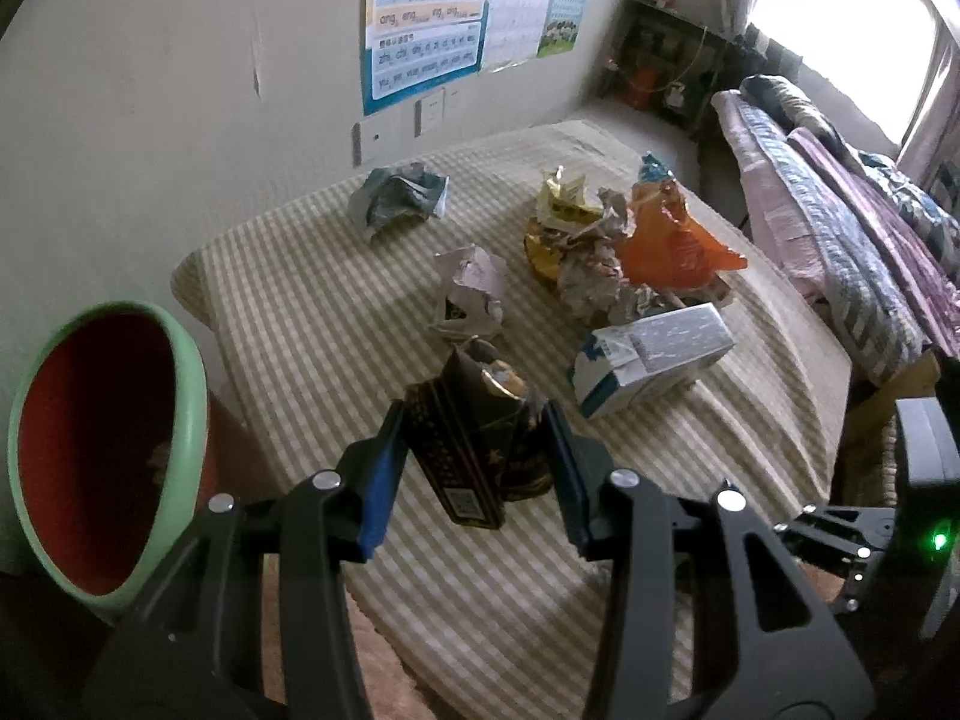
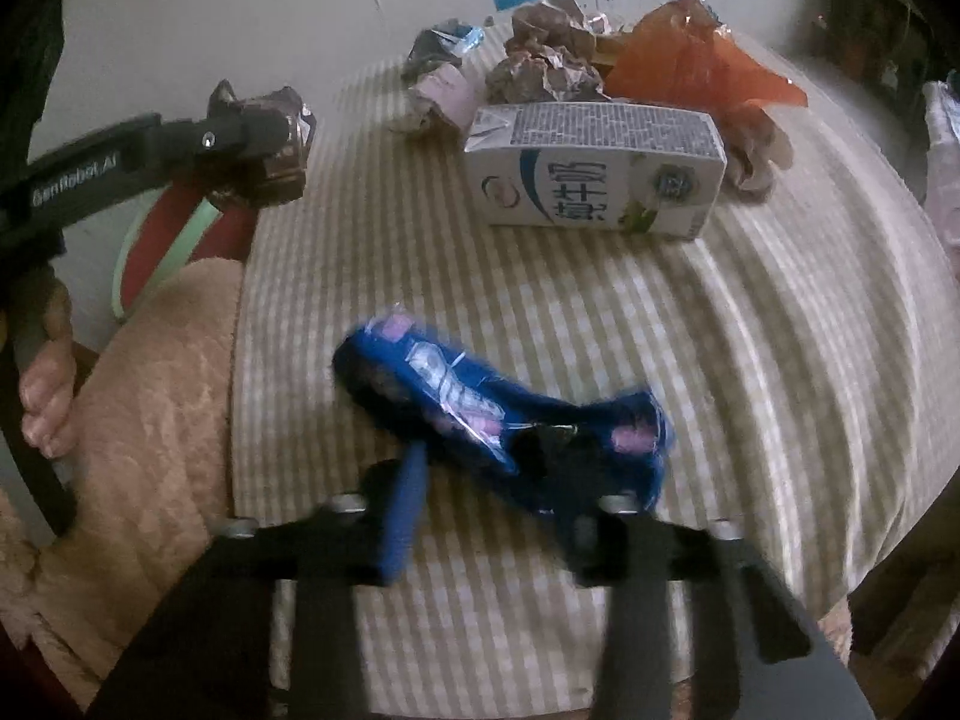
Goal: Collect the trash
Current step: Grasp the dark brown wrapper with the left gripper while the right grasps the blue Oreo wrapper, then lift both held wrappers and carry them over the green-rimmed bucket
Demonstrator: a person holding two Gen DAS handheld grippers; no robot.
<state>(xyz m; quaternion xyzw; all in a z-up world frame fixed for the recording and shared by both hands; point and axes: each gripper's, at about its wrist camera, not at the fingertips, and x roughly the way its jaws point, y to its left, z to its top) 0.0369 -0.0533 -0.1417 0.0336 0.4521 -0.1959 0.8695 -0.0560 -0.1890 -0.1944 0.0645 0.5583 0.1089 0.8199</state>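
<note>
My left gripper [image 1: 474, 450] is shut on a crushed dark carton [image 1: 474, 438] and holds it above the striped table [image 1: 300, 300], beside a green-rimmed red bin [image 1: 102, 450]. It also shows in the right wrist view [image 2: 252, 150], over the bin [image 2: 180, 228]. My right gripper [image 2: 510, 492] is around a blue wrapper [image 2: 480, 408] low over the table; the view is blurred and I cannot tell whether the jaws grip it. A white milk carton [image 2: 600, 168], an orange bag [image 2: 690, 60] and crumpled papers [image 2: 552, 54] lie further back.
A grey crumpled wrapper [image 1: 399, 198] lies near the wall. A pink paper ball [image 1: 471, 294] and a yellow wrapper [image 1: 558, 222] sit mid-table. A bed with quilts [image 1: 840, 228] stands to the right. A peach sleeve [image 2: 150, 390] is at the table's left edge.
</note>
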